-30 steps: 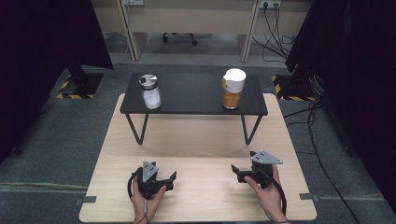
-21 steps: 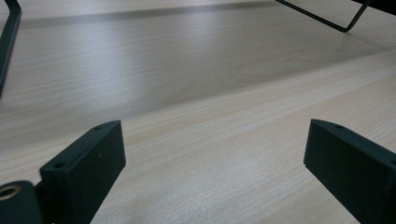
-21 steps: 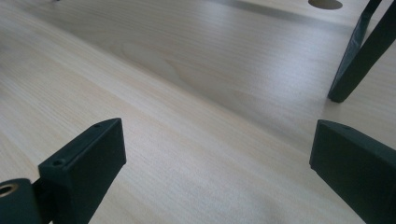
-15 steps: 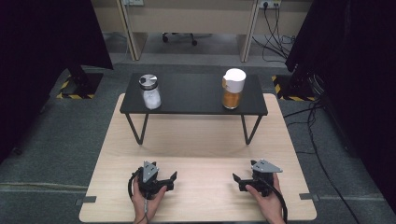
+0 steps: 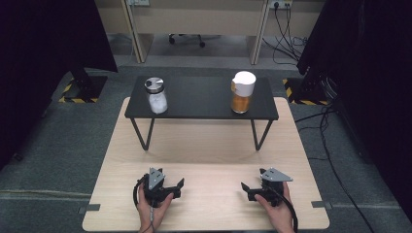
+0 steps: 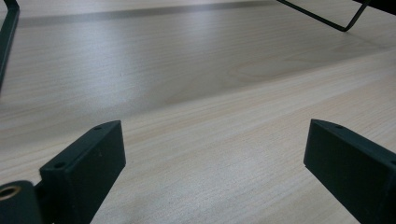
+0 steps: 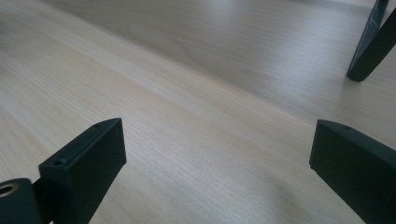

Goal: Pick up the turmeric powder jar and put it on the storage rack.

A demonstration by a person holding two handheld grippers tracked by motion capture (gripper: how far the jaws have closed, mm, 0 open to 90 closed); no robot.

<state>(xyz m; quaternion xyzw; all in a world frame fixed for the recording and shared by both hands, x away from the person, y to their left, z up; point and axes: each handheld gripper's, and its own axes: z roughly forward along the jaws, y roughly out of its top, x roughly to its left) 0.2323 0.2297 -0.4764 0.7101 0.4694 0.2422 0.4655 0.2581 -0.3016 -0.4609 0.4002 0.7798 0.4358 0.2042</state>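
Observation:
Both grippers rest low on the light wooden table (image 5: 209, 145), near its front edge, each in one of the person's hands. My left gripper (image 5: 171, 188) stands open; in the left gripper view its two black jaws are far apart with only bare wood between them (image 6: 215, 149). My right gripper (image 5: 252, 183) is open too, and its own view has nothing between its jaws (image 7: 217, 149). Farther back, a small black stand (image 5: 204, 99) carries a glass jar with a silver lid and white contents (image 5: 156, 95) at its left. At its right is a white-lidded jar with orange contents (image 5: 242, 92).
The stand's thin black legs (image 5: 143, 136) come down onto the wooden table; one leg (image 7: 373, 42) is ahead and to the right in the right gripper view. Grey carpet surrounds the table. Cables (image 5: 330, 145) lie on the floor at the right.
My right gripper has shifted a little toward the table's front edge. The left gripper and both jars have stayed put.

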